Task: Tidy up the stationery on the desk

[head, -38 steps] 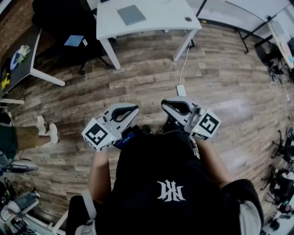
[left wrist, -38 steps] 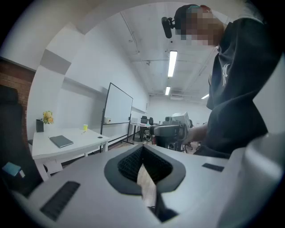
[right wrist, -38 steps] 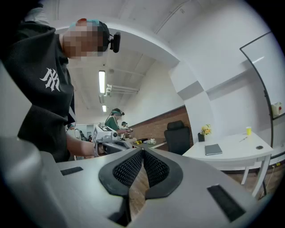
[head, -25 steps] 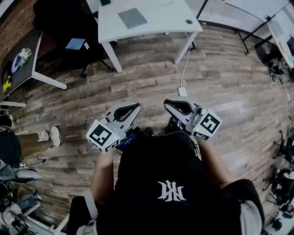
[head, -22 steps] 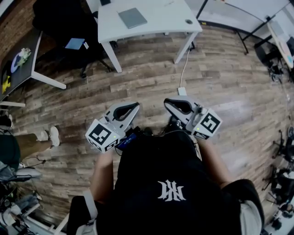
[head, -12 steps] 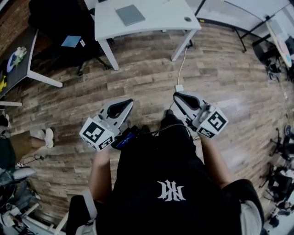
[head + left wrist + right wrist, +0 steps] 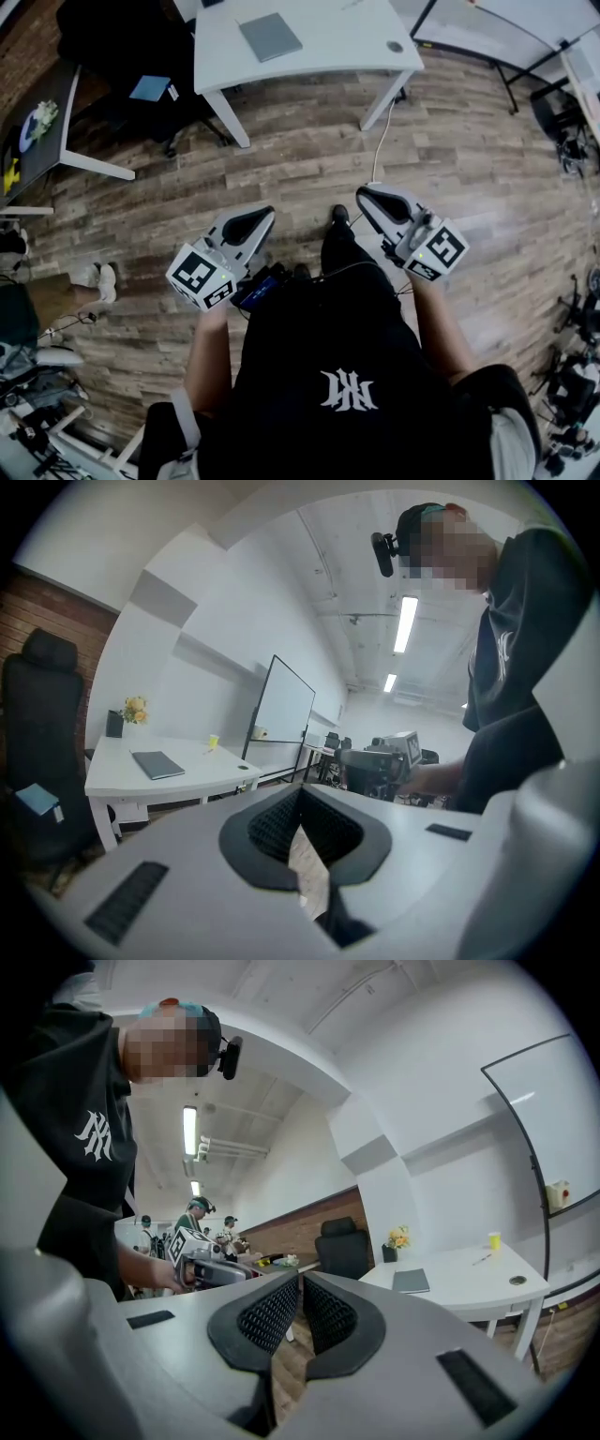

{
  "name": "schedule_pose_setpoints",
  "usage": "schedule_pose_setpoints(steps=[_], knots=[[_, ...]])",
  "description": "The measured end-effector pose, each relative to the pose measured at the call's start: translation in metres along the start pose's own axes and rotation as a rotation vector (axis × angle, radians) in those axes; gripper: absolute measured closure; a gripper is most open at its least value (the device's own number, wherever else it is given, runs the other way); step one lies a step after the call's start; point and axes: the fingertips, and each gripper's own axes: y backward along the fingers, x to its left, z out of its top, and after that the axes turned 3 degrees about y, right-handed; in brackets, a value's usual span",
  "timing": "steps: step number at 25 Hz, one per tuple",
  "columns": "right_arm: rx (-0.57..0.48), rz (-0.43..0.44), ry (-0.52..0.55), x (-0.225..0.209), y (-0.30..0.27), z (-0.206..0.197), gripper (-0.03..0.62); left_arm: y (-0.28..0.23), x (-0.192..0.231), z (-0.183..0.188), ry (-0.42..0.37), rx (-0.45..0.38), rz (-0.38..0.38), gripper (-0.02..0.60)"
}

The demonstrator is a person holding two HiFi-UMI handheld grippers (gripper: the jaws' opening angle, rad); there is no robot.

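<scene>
The person stands on the wooden floor (image 7: 300, 159), well away from the white desk (image 7: 319, 42). Each hand holds a gripper out in front of the body, above the floor. The left gripper (image 7: 255, 218) has its two fingers pressed together, and nothing is between them. The right gripper (image 7: 373, 200) has its fingers pressed together too, and it also holds nothing. A gray notebook (image 7: 269, 36) lies flat on the left half of the desk, a little way in from the front edge. A small yellow cup (image 7: 494, 1239) stands near the back edge. A thin pen (image 7: 481, 1260) lies just beside the cup. Yellow flowers (image 7: 136, 710) in a dark pot stand at the back left corner. A dark round spot (image 7: 395, 46) sits by the front right corner. A black chair (image 7: 37, 724) stands to the left of the desk.
</scene>
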Motion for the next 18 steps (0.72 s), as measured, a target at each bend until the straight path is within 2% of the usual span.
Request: schedule_pose_setpoints(steps=[8, 13, 18], knots=[[-0.025, 0.078, -0.001, -0.089, -0.023, 0.02, 0.554, -0.064, 0.048, 0.033, -0.004, 0.029, 0.089, 0.58], [-0.027, 0.148, 0.0, -0.147, -0.026, 0.039, 0.554, -0.112, 0.073, 0.043, 0.033, 0.071, 0.137, 0.58], [-0.036, 0.192, 0.006, -0.2, -0.027, 0.052, 0.554, -0.149, 0.092, 0.066, 0.023, 0.06, 0.192, 0.58]])
